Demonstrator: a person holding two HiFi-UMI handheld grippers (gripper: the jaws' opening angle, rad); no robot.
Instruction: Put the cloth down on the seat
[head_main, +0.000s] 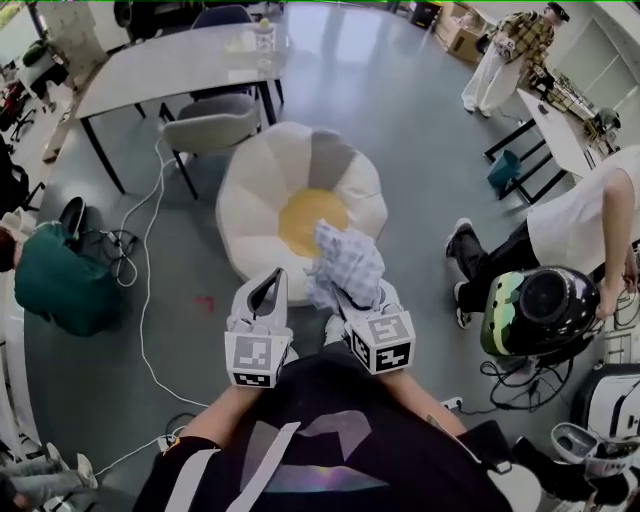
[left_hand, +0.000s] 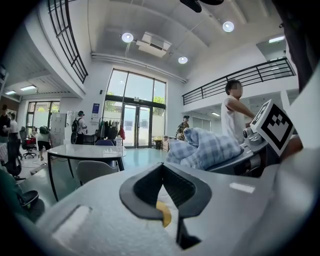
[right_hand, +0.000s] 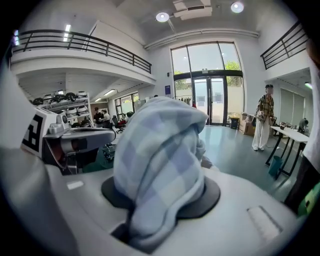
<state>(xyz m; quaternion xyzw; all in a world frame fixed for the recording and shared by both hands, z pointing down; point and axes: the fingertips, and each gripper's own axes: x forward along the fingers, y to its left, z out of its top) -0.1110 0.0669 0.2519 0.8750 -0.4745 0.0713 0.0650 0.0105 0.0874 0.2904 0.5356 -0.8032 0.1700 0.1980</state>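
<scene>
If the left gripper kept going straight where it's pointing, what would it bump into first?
Probably the flower-shaped seat: the left gripper aims slightly down at its near white edge, though depth is hard to judge.

cloth (head_main: 345, 262) hangs over the seat's (head_main: 262, 180) near edge, chair (head_main: 215, 125) behind.

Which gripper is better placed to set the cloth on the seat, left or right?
Right. The right gripper is shut on the checked cloth, which hangs by the near edge of the seat. The left gripper is shut and empty.

Open lab hall, mezzanine railing (right_hand: 80, 45), worktable (head_main: 180, 60)
</scene>
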